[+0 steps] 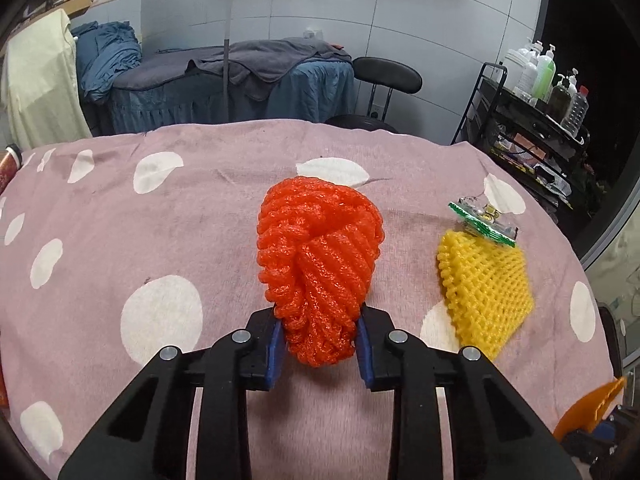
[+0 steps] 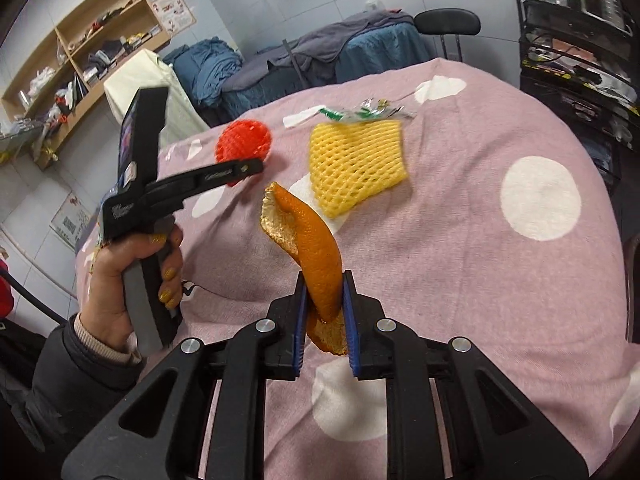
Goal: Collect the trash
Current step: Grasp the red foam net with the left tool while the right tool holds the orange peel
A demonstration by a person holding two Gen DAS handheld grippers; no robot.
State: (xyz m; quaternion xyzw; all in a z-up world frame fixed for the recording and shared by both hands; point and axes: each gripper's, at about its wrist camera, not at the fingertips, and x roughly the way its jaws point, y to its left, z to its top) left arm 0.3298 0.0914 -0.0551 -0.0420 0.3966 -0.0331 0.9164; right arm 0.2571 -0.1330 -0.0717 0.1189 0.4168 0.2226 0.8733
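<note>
My left gripper (image 1: 320,338) is shut on the near end of a red foam fruit net (image 1: 318,256), which bulges between the blue pads over the pink spotted cloth (image 1: 120,208). In the right wrist view the same red foam net (image 2: 243,142) sits at the left gripper's tip, and a hand (image 2: 120,276) grips that tool's handle. My right gripper (image 2: 325,314) is shut on an orange peel (image 2: 310,240), held up above the cloth. A yellow foam net (image 1: 486,284) (image 2: 356,164) lies flat on the cloth, with a crumpled clear and green wrapper (image 1: 482,220) (image 2: 364,112) at its far edge.
The cloth-covered table ends at a curved far edge (image 1: 280,126). Beyond it stand a massage bed with blue covers (image 1: 240,80), a black stool (image 1: 386,76) and a black cart with bottles (image 1: 536,92). A wooden shelf (image 2: 80,52) hangs at the left.
</note>
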